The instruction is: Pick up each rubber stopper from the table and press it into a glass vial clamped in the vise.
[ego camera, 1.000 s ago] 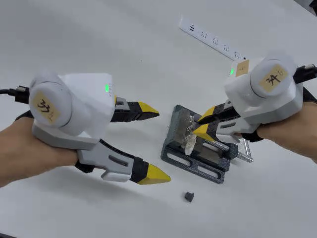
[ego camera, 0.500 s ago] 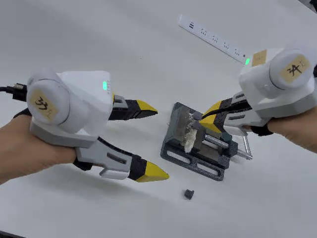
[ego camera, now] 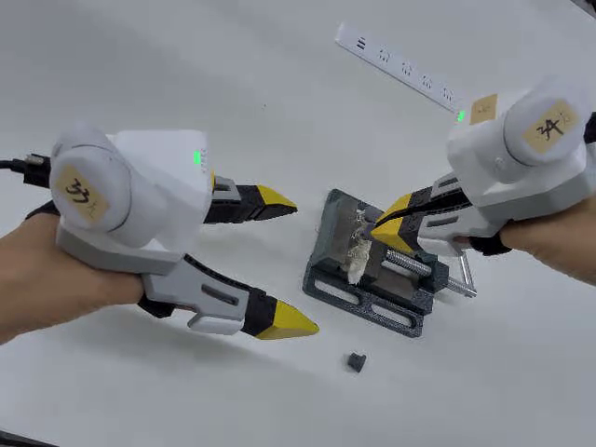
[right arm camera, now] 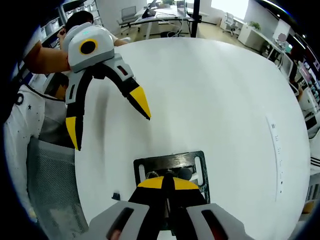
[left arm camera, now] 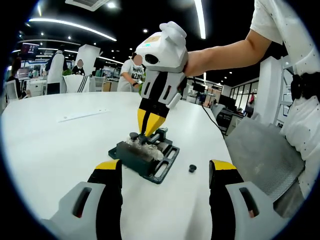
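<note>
**A:** What has moved in the last second?

**B:** Very little on the left. The left claw [ego camera: 298, 265] hangs as before, jaws spread wide with nothing between them. The loose stopper [ego camera: 356, 361] lies unmoved on the surface [ego camera: 186, 93], just beyond that claw's lower tip. Further right, the right claw [ego camera: 384, 226] has drawn its body up and back. Its tips, pressed together, stay over the vial [ego camera: 357, 259] in the vise [ego camera: 372, 303].

**A:** Meaning?

**B:** I judge that this press is ending and the loose stopper is still to be fetched. Whether anything sits between the right claw's tips, I cannot tell.

**A:** Do the views differ?

**B:** Yes. The left gripper view shows the right claw side-on, tips pointing down at the vise top. A dark knob [left arm camera: 133, 135] stands just beside them, possibly a seated stopper. The right gripper view looks down over its own tips, which cover the vial's mouth.
</note>
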Motion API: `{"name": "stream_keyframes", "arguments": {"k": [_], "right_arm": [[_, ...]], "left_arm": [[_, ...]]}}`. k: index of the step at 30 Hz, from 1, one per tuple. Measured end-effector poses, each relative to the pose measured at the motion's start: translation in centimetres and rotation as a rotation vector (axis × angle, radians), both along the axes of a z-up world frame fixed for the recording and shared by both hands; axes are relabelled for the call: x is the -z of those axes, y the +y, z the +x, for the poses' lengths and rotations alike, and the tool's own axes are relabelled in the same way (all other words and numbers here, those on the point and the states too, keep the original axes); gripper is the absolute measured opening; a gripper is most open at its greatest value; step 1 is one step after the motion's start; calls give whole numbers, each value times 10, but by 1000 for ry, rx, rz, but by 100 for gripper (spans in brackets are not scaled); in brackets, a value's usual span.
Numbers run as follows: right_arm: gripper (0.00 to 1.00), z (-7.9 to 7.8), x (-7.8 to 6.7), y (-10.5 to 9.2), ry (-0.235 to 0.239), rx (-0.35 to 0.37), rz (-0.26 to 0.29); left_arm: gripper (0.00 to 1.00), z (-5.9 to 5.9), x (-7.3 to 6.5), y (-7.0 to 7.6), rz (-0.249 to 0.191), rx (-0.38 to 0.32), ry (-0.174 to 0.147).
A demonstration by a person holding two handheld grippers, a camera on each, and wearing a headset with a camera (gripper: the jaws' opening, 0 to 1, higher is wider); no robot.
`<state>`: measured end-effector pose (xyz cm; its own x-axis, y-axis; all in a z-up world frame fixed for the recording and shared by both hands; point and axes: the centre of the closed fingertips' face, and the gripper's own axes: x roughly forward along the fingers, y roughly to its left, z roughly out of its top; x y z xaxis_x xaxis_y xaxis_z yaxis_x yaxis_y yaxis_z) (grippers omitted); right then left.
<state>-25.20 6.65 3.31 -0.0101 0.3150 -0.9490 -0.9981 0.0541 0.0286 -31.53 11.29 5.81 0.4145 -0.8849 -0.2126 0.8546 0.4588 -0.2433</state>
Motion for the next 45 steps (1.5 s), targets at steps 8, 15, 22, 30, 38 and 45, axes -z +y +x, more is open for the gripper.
{"name": "stream_keyframes", "arguments": {"k": [8,15,22,30,38,45], "right_arm": [[0,1,3,-1,-1,-1,-5],[1,-1,4,1,2,-12,-10],[2,0,5,0,3,-28,-20],[2,-1,5,1,-14,-38,-42],[2,0,6,1,-9,-48,-58],[2,1,6,2,1,-56,-78]], "left_arm": [[70,-1,1,1,1,-2,4],[70,-2,4,2,7,2,5],[70,0,4,3,7,1,4],[70,0,4,3,7,2,3],[70,1,4,4,5,-3,2],[70,2,3,4,0,-9,-1]]}}
